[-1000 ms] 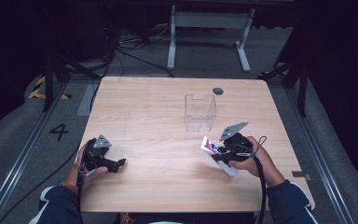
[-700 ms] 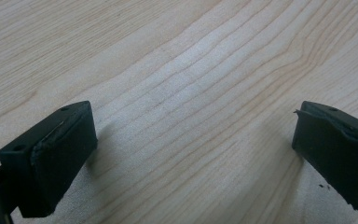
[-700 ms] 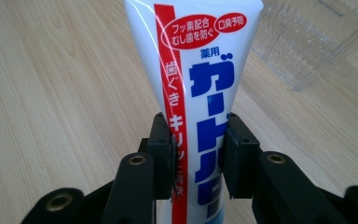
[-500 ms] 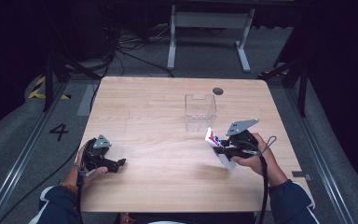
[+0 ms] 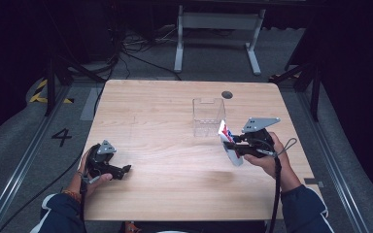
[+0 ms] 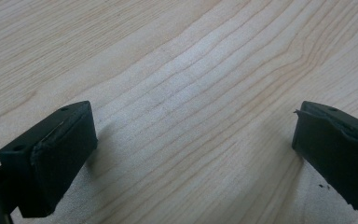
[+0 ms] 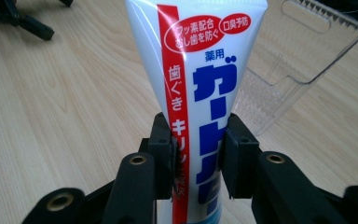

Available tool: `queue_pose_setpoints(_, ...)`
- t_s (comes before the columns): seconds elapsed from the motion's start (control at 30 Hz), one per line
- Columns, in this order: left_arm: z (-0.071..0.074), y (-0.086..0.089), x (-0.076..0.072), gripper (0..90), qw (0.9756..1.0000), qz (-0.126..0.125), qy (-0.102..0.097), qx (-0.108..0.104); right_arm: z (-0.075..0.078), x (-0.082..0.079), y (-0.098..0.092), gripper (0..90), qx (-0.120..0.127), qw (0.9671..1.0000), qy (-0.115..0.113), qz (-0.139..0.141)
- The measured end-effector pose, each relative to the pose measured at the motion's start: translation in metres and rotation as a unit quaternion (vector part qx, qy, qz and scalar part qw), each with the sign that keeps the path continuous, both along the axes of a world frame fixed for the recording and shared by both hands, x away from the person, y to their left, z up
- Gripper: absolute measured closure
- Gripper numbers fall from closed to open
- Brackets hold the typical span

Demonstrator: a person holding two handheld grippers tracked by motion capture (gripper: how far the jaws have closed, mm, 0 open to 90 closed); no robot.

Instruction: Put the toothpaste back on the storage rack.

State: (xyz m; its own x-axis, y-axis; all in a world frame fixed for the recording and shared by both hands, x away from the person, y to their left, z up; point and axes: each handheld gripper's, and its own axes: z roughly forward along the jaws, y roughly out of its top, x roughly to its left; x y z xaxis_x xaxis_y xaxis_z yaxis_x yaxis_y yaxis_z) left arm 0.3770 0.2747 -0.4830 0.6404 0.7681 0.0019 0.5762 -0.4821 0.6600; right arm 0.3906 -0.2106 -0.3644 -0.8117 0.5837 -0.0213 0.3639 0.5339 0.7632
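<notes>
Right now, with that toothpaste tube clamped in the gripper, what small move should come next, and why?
Probably carry the toothpaste tube a little farther toward the clear plastic container: the right gripper grips it firmly, and the container stands open-topped just beyond.

— Where are the hands?

— Both forearms come in low. The left gripper (image 5: 125, 169) rests by the near left edge, jaws spread wide apart.

— And the right one?

— The right gripper (image 5: 228, 144) is held raised, pointing left, jaws clamped tight on what it carries.
</notes>
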Motion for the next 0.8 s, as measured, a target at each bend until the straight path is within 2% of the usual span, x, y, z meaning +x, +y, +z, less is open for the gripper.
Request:
queue_pose_setpoints(0.27, 0.000, 0.000, -0.001, 0.3, 1.0000, 0.003, 0.003, -0.003, 0.009, 0.001, 0.000, 69.5, 0.015, 0.9996, -0.020, -0.015)
queue_pose_setpoints(0.53, 0.000, 0.000, -0.001, 0.3, 1.0000, 0.004, 0.003, -0.004, 0.022, 0.007, 0.002, 69.5, 0.022, 0.9990, -0.036, -0.015)
queue_pose_setpoints(0.67, 0.000, 0.000, -0.001, 0.2, 1.0000, 0.004, 0.003, -0.004, 0.031, 0.011, 0.004, 69.6, 0.029, 0.9975, -0.058, -0.029)
queue_pose_setpoints(0.8, 0.000, 0.000, -0.001, 0.2, 1.0000, 0.004, 0.003, -0.004, 0.039, 0.017, 0.004, 69.6, 0.042, 0.9967, -0.062, -0.033)
